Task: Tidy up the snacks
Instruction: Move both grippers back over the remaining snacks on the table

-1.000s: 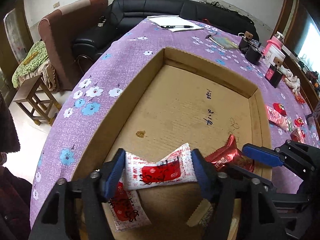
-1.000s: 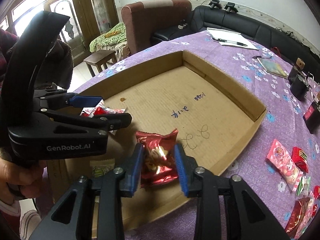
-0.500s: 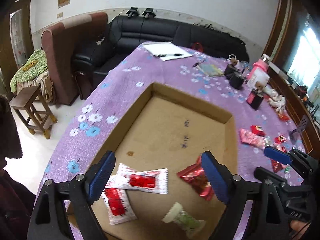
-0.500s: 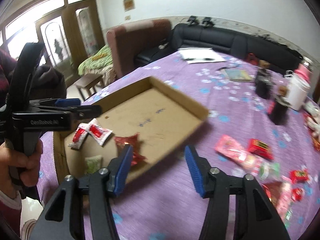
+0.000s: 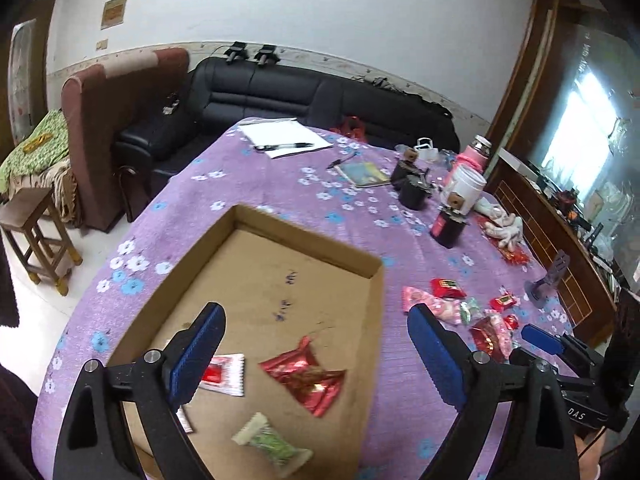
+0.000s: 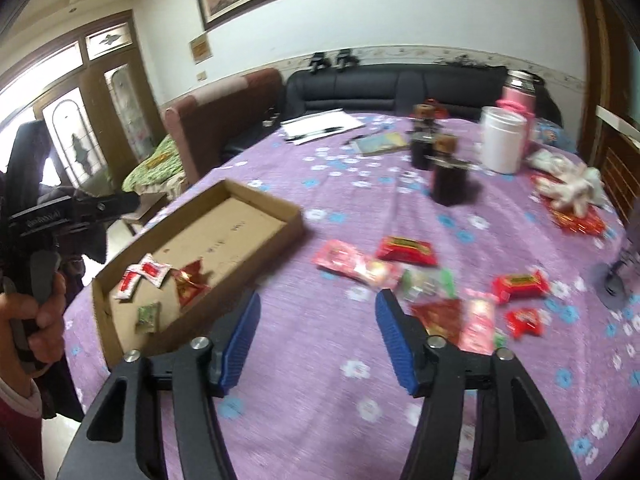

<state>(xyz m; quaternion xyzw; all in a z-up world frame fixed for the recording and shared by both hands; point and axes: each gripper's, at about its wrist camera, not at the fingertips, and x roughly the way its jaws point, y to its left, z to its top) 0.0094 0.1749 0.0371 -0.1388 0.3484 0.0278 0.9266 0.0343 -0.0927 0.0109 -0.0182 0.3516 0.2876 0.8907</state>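
A shallow cardboard box (image 5: pixel 304 236) (image 6: pixel 294 224) lies on the purple flowered tablecloth. Inside it lie a dark red foil packet (image 5: pixel 308 376) (image 6: pixel 190 284), white and red packets (image 5: pixel 224 374) (image 6: pixel 148 274) and a green packet (image 5: pixel 272 442) (image 6: pixel 148 316). Several loose snack packets lie on the cloth right of the box, among them a pink one (image 5: pixel 430 306) (image 6: pixel 348 260) and a red one (image 5: pixel 447 288) (image 6: pixel 404 250). My left gripper (image 5: pixel 314 348) is open and empty, raised above the box. My right gripper (image 6: pixel 318 332) is open and empty above the cloth, between the box and the loose packets.
At the table's far side stand dark jars (image 6: pixel 450 178), a white tub (image 6: pixel 502 144), a pink flask (image 6: pixel 520 92), papers with a pen (image 5: pixel 284 142) and a booklet (image 5: pixel 364 174). A black sofa (image 5: pixel 320 96), a brown armchair (image 5: pixel 104 120) and a wooden stool (image 5: pixel 36 240) stand beyond the table's edge.
Both grippers let go of their packets into the box, opened wide and pulled up and back. The right gripper swung right, toward the loose packets.
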